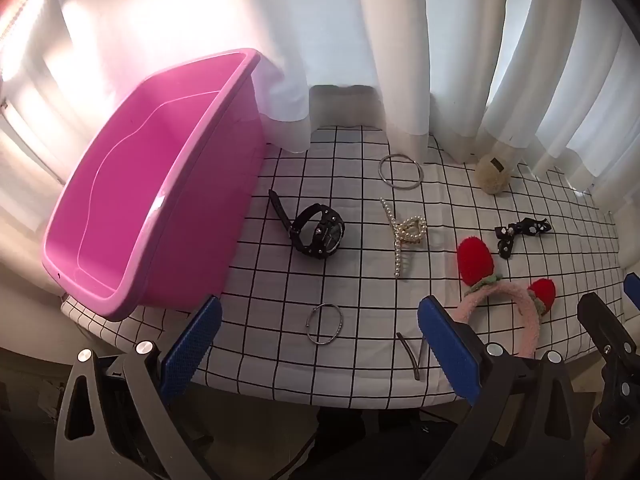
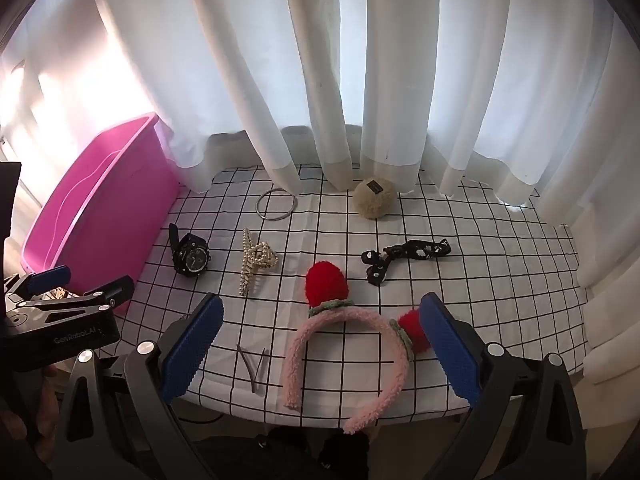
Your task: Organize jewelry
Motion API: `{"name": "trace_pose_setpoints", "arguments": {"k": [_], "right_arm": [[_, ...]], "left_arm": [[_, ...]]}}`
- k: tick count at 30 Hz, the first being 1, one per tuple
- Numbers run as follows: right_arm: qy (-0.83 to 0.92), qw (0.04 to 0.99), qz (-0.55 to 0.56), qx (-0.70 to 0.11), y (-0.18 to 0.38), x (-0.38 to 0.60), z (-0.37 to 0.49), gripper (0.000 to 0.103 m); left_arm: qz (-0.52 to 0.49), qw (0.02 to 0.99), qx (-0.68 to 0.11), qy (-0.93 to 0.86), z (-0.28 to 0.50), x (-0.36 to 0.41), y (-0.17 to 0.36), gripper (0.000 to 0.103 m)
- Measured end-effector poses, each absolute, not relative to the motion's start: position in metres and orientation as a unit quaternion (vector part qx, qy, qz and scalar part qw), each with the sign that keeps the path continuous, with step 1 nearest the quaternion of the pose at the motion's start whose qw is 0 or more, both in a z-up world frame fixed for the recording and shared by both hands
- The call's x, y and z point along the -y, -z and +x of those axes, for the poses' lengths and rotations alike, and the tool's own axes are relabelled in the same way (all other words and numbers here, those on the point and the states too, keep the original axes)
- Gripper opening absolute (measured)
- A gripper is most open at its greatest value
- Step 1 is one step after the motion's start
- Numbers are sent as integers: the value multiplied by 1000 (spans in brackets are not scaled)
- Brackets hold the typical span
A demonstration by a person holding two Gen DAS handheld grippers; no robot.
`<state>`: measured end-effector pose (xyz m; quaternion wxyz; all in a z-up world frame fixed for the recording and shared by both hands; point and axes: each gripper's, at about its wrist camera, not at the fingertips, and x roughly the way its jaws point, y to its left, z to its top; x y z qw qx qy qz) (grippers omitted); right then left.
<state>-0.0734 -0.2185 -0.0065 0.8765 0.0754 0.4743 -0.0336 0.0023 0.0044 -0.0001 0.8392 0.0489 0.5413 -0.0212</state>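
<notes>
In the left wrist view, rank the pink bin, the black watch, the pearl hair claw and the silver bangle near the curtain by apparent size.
1. pink bin, by far the largest.
2. black watch with its strap, and pearl hair claw: they look alike, so no ranking between them.
3. silver bangle, smallest, though it lies farthest from the camera, so that is unsure.

In the right wrist view the pink bin is partly hidden behind the left gripper, and its inside barely shows. The small label on the beige pompom is too small to read. The right finger covers part of the headband, at its red ear.
</notes>
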Motion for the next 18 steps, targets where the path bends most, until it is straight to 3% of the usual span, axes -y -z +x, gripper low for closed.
{"name": "trace_pose_setpoints", "arguments": {"k": [18], "right_arm": [[29,880,75,-469,6,220,-72,94]], "left_arm": [[64,856,-513,-4,1,-2,-9,97]]}}
